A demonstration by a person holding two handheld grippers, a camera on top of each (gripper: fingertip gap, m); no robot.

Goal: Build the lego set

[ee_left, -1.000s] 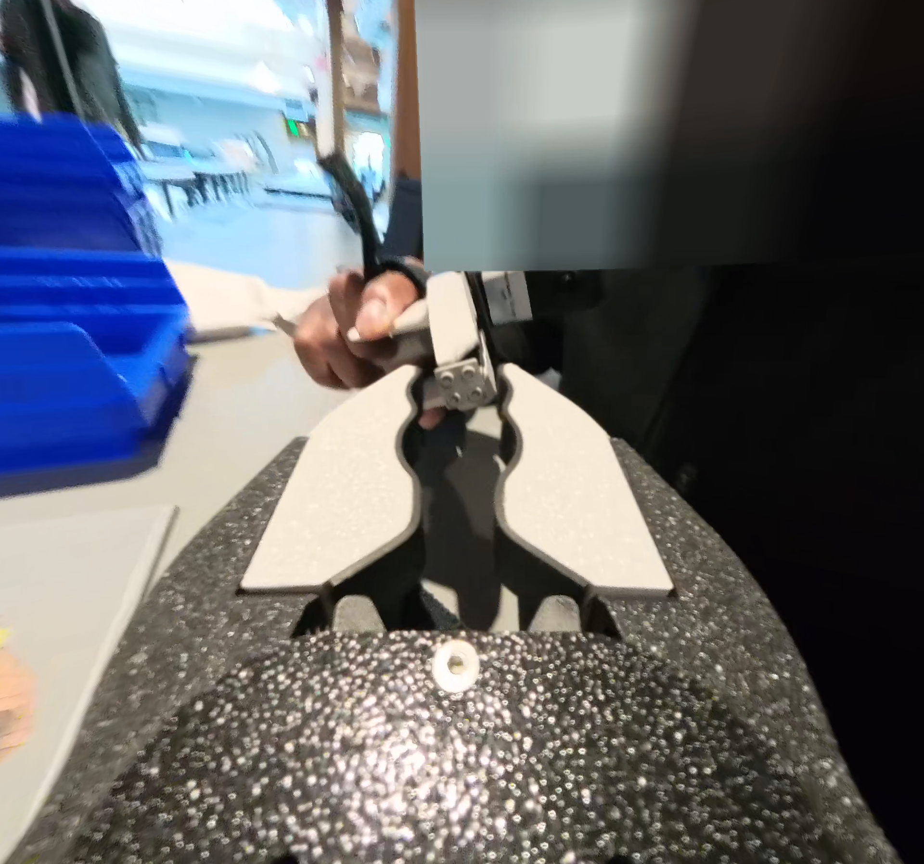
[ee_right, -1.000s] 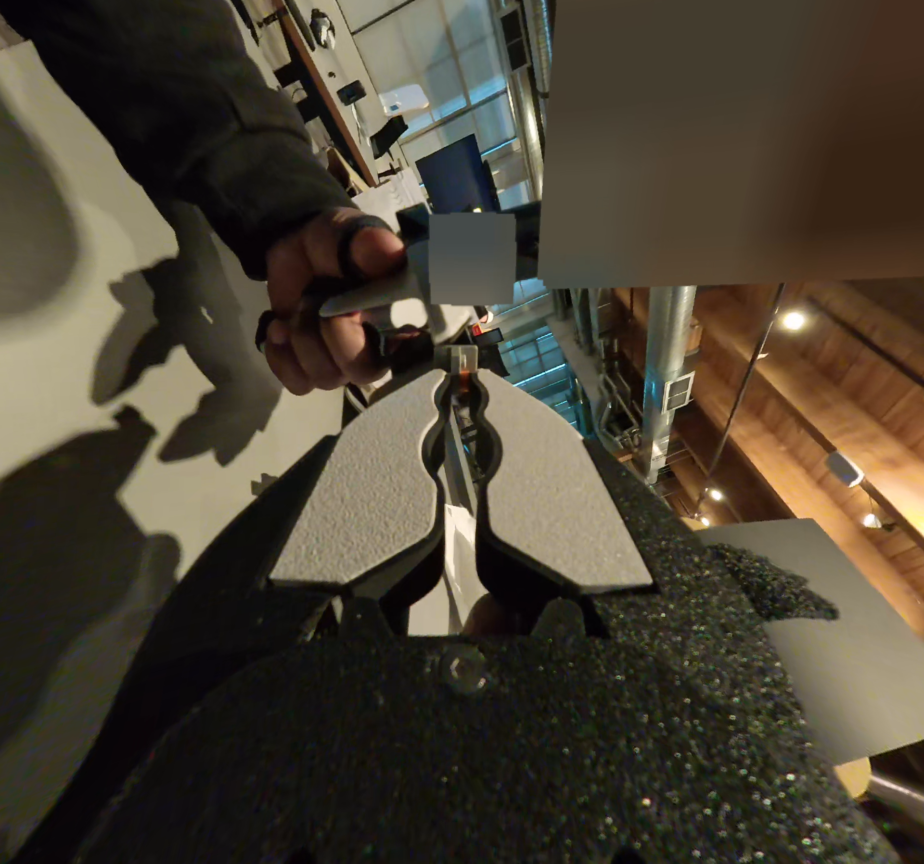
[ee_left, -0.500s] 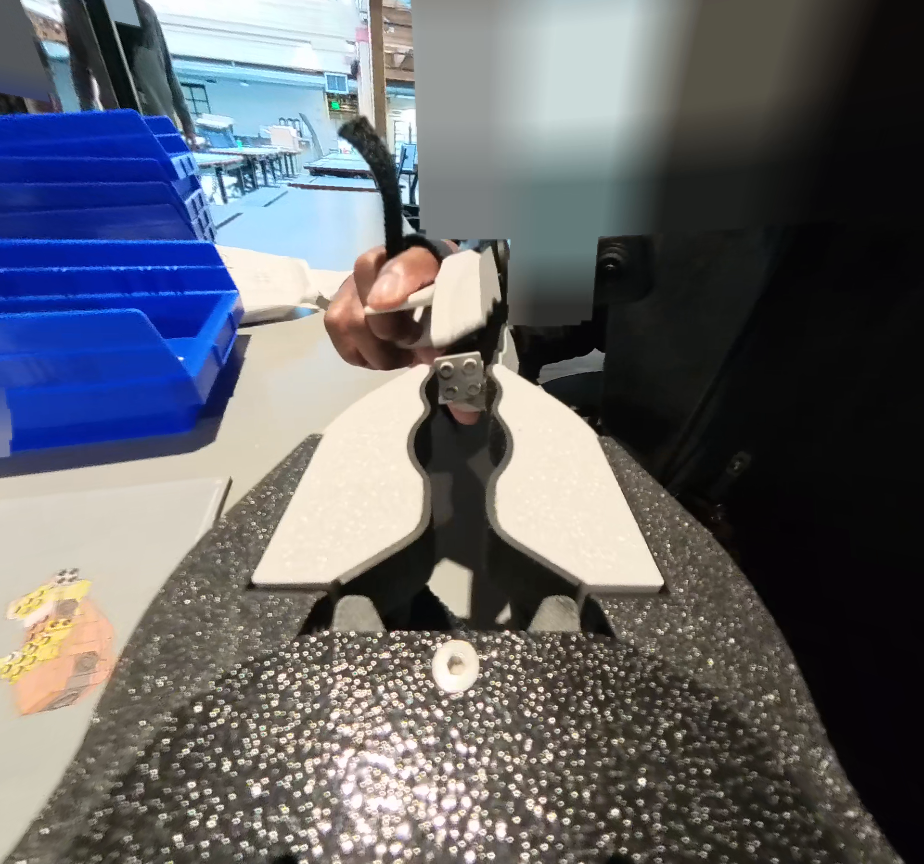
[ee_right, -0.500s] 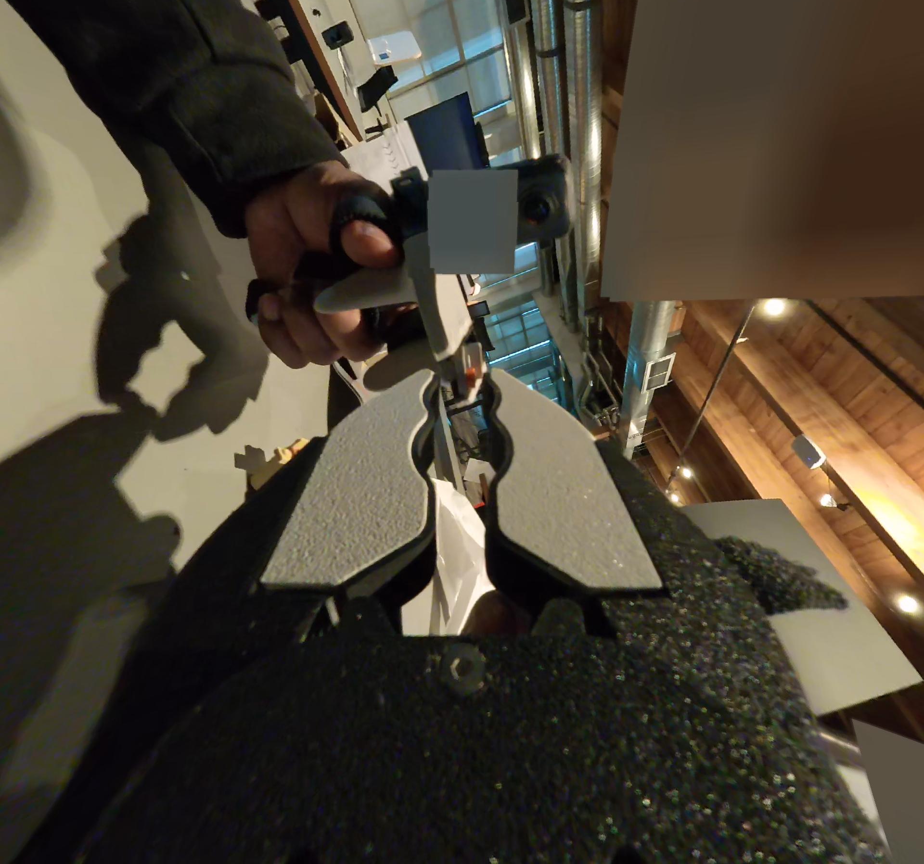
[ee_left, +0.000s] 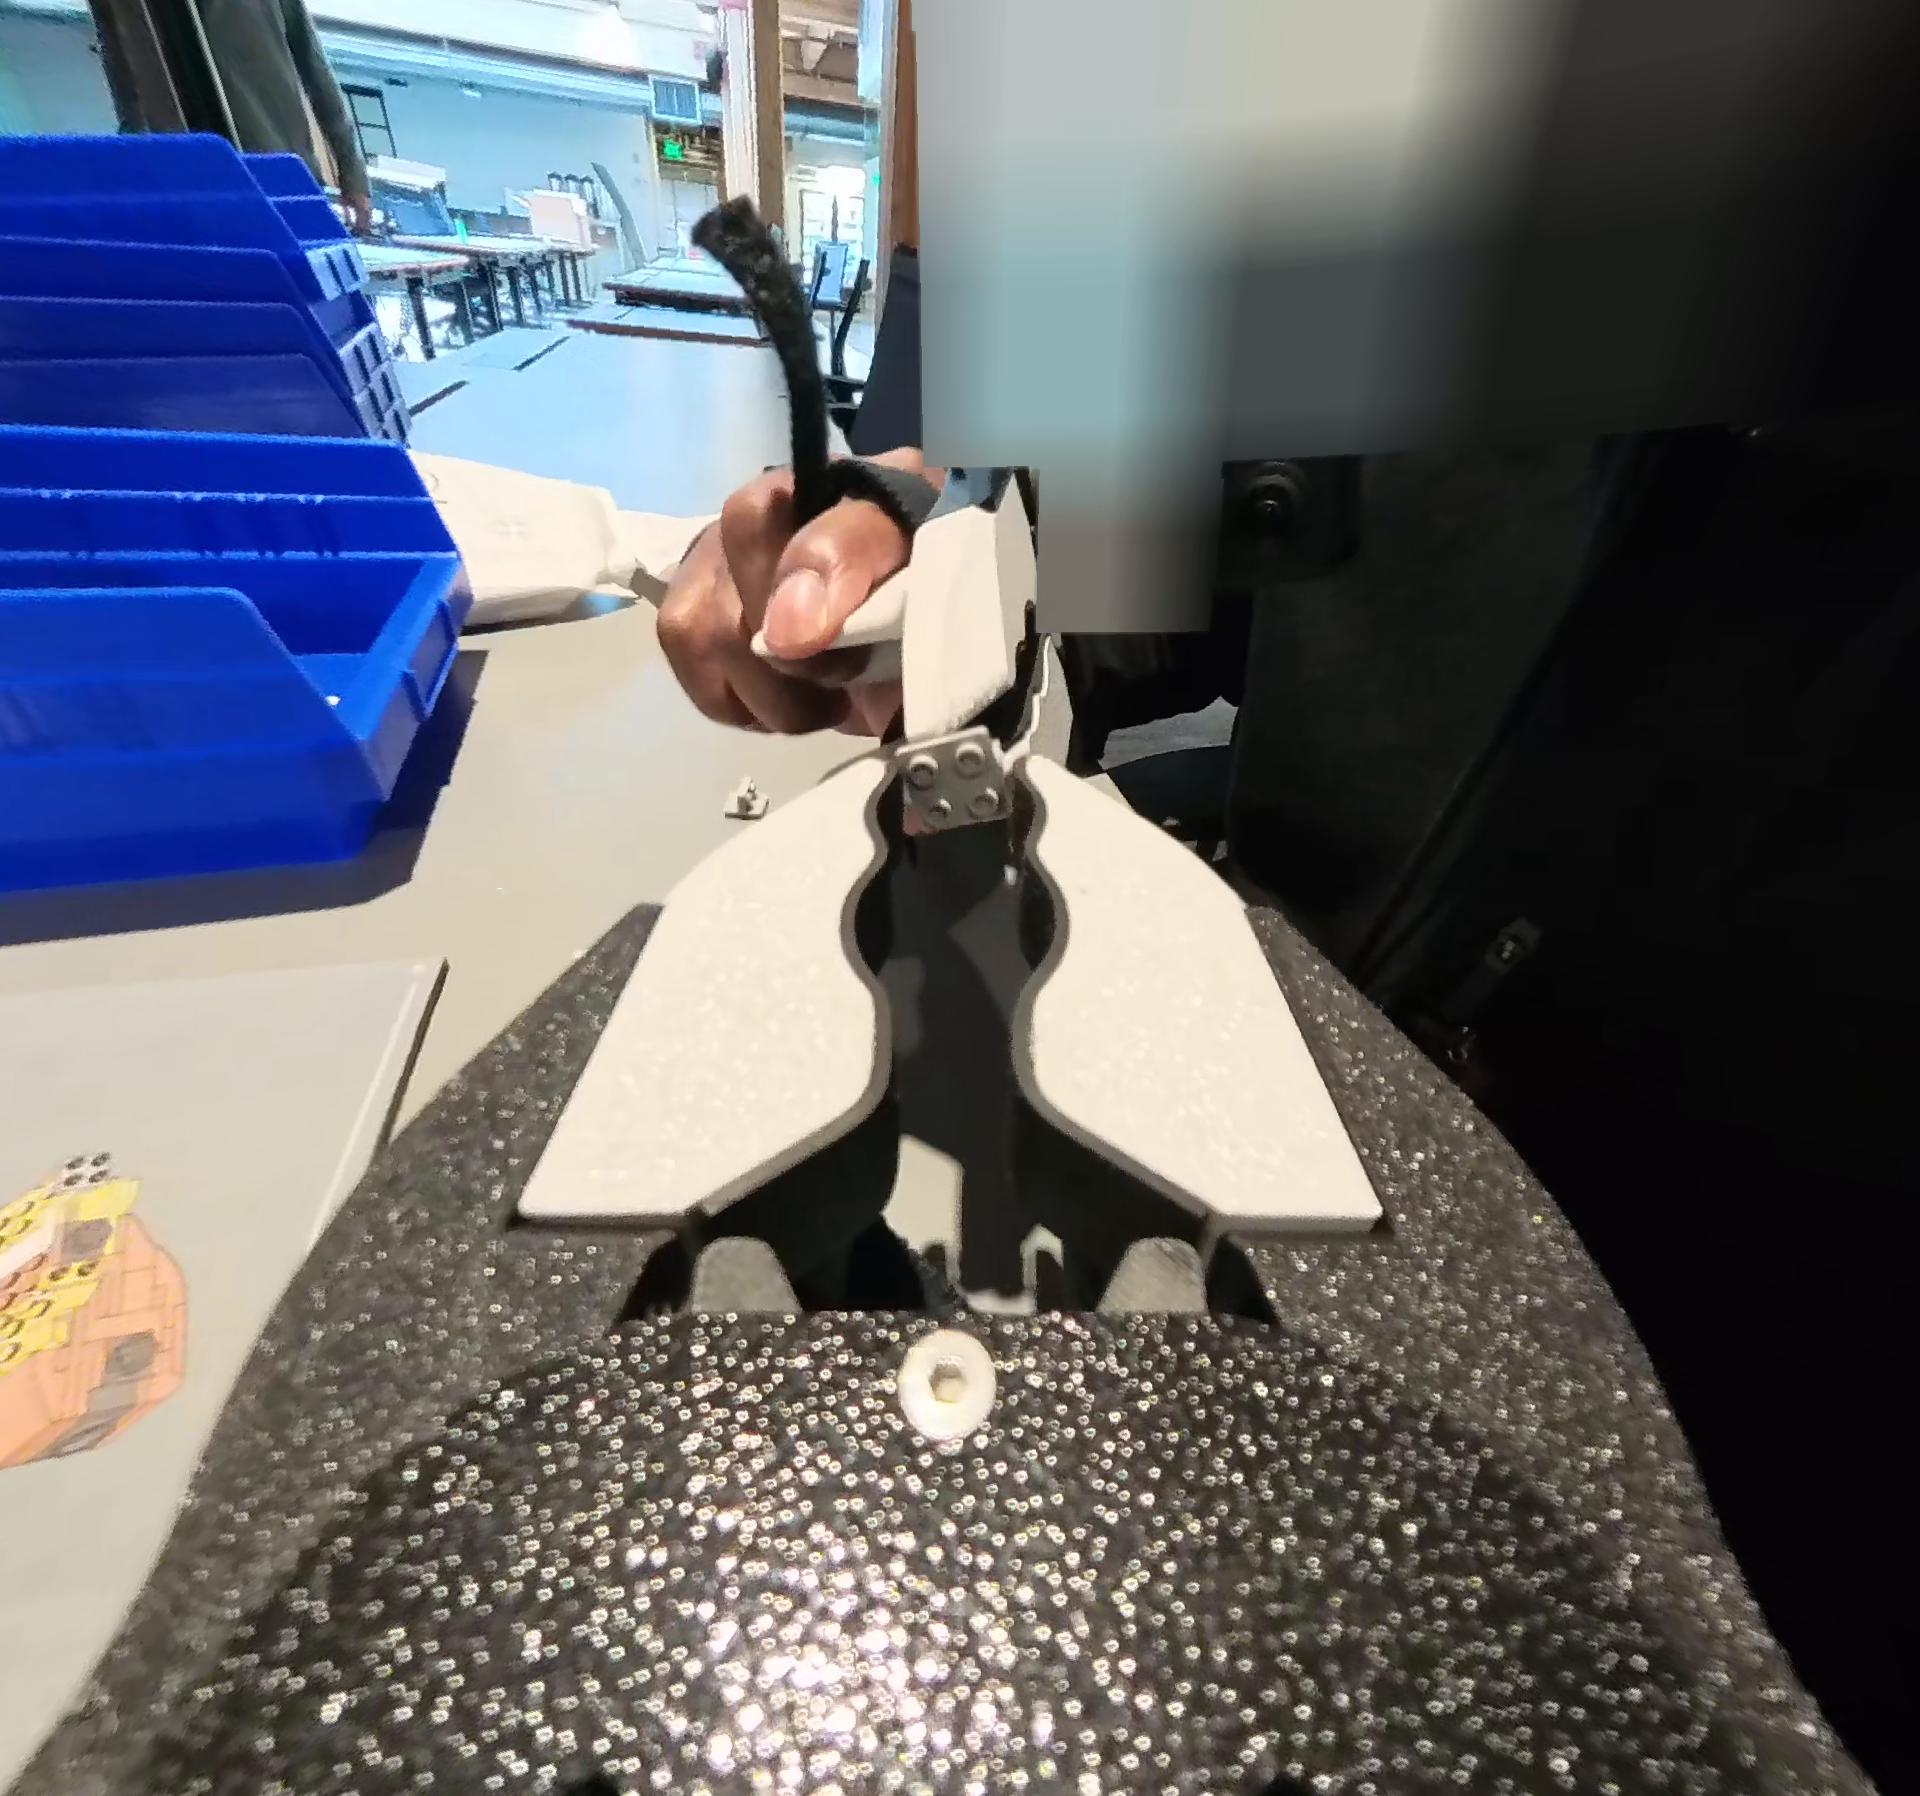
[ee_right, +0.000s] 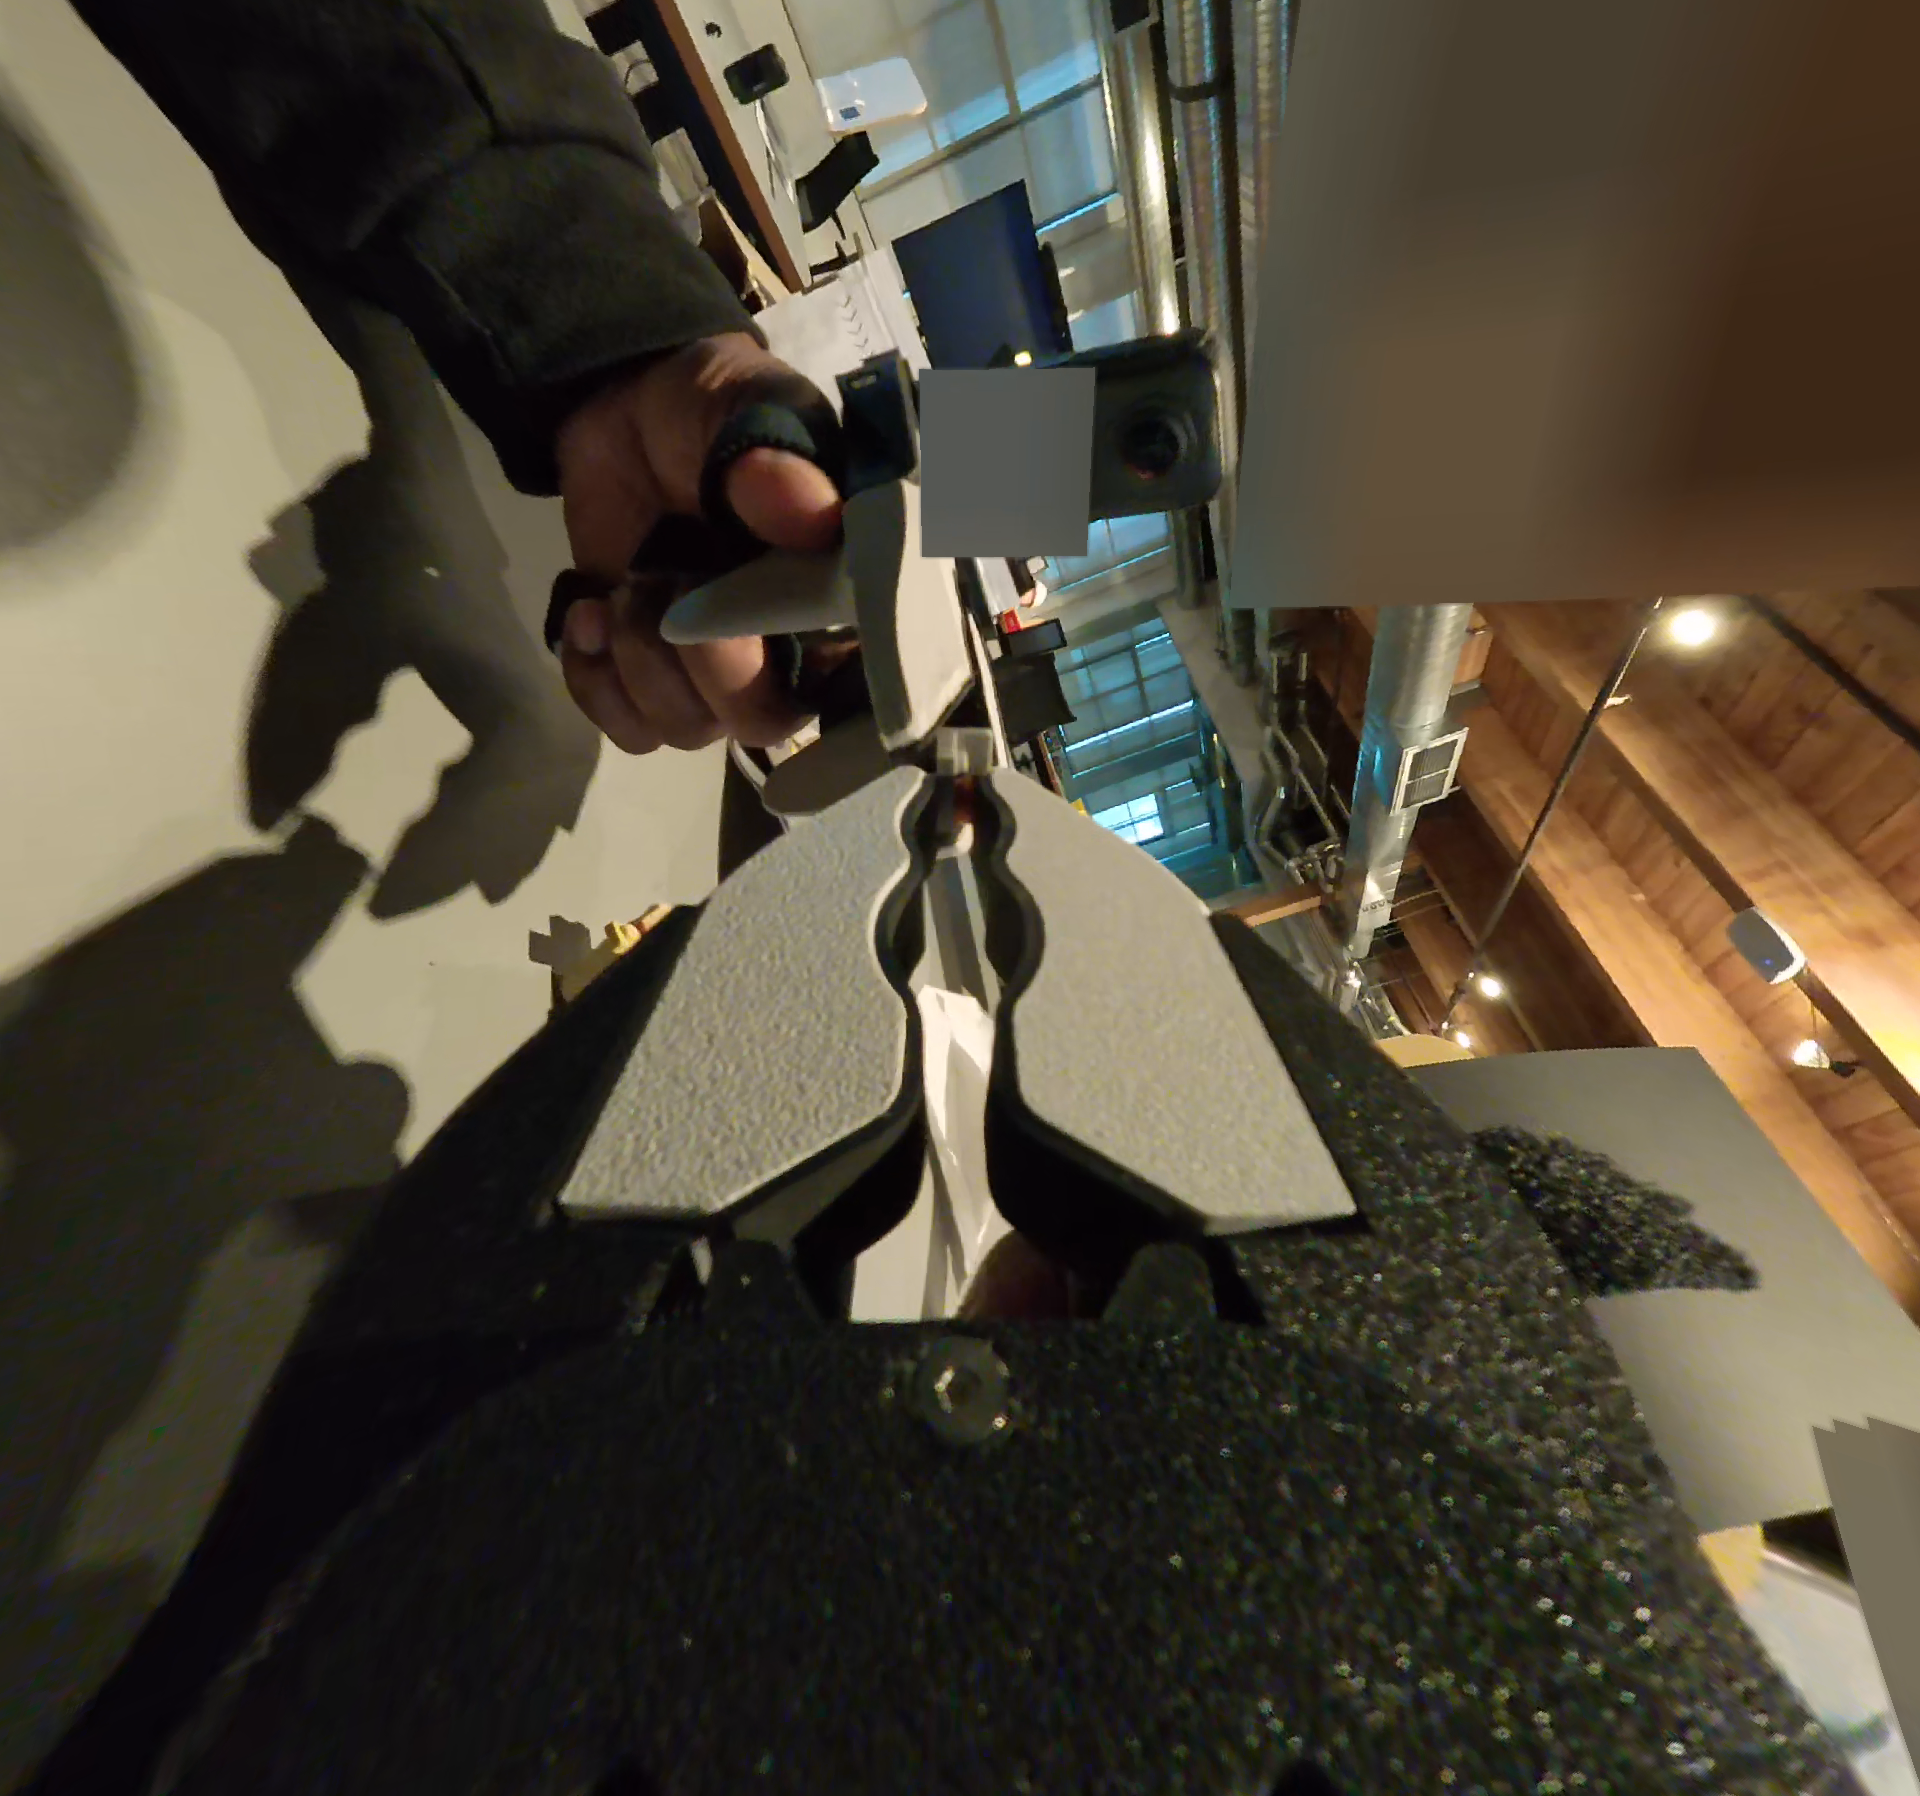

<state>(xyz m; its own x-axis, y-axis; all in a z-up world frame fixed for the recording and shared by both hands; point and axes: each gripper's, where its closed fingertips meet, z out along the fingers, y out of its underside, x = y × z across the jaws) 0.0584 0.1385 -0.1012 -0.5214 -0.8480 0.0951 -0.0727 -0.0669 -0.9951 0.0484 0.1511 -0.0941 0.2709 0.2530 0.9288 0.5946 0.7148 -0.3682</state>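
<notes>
Close ahead, left gripper (ee_left: 954, 796) pinching a small grey square four-stud Lego plate (ee_left: 952, 787) between narrowed jaws, held above the grey tabletop (ee_left: 582, 759). Right gripper (ee_right: 958, 790) likewise nipped onto a tiny pale Lego piece (ee_right: 962, 751), met tip to tip. Blue plastic bins (ee_left: 208, 624) stacked far left, printed instruction sheet (ee_left: 156, 1227) nearer, stray grey bit (ee_left: 744, 798) between.

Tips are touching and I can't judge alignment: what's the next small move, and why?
Probably a gentle squeeze together. The left tongs pinch a grey plate, studs facing their camera; the right tongs grip a small orange piece right against it. Whether it has seated isn't visible.
</notes>
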